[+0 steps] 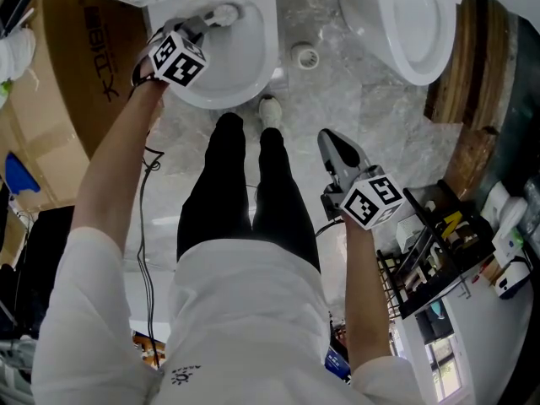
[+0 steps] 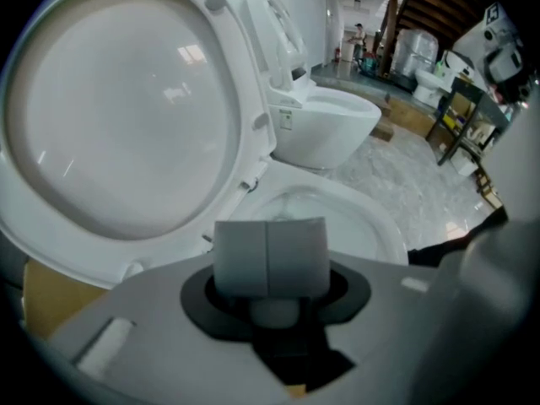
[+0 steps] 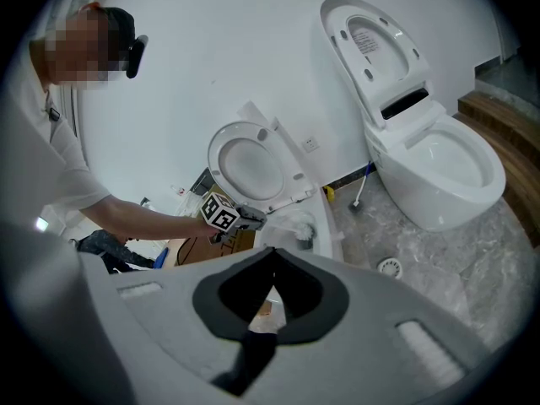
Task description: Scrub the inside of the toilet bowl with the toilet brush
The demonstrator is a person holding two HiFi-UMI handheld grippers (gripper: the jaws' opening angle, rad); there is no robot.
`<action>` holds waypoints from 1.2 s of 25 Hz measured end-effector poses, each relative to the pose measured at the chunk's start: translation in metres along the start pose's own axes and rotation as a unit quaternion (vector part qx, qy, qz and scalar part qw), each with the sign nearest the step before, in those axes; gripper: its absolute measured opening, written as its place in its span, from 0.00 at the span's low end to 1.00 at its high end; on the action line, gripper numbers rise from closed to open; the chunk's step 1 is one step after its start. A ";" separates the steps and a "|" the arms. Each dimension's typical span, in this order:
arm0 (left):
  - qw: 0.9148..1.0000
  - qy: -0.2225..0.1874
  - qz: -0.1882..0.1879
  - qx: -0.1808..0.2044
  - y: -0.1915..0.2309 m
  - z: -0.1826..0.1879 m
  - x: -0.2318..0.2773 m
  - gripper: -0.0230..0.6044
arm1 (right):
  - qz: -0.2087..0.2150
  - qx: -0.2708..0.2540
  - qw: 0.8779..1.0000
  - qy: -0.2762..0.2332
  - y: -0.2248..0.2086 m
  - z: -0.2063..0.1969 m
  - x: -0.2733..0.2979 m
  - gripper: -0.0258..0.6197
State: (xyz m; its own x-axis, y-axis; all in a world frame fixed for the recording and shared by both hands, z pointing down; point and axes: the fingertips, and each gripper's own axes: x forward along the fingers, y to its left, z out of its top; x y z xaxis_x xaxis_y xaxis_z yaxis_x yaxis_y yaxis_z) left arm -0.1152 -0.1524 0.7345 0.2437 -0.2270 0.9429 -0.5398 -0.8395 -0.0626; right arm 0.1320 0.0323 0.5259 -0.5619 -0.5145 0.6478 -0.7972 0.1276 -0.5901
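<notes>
Right now I am clenching my left gripper (image 1: 194, 32) on the handle of the toilet brush (image 1: 221, 13), whose bristle head is sitting inside the toilet bowl (image 1: 257, 62) below the raised seat (image 2: 126, 116). My right gripper (image 1: 335, 148) is hanging near my leg (image 1: 278, 192) over the marble floor (image 1: 354, 91), jaws pressed together on nothing

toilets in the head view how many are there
2. One toilet is at the upper left, where the left gripper holds the toilet brush inside its bowl. The second toilet is at the upper right, cut off by the top edge. Others may lie outside the frame.
</notes>
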 end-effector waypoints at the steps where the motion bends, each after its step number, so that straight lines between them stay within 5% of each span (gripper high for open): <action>1: 1.000 -0.002 0.000 0.002 -0.002 0.002 -0.001 0.28 | 0.001 0.000 1.000 0.000 0.000 -0.001 -0.001 0.04; 16: 0.999 -0.018 -0.012 0.033 -0.052 0.013 -0.017 0.28 | 0.013 -0.010 1.000 0.001 -0.001 -0.014 -0.018 0.04; 30: 0.997 0.028 -0.049 0.058 -0.110 -0.052 -0.024 0.28 | 0.029 -0.026 0.999 0.006 0.012 -0.030 -0.025 0.04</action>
State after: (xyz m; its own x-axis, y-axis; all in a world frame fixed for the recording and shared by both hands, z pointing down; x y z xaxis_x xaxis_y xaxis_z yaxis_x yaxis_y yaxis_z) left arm -0.1031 -0.0289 0.7361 0.2425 -0.1164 0.9631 -0.4192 -0.9079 -0.0042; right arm 0.1301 0.0725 0.5175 -0.6091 -0.4948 0.6198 -0.7738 0.1998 -0.6010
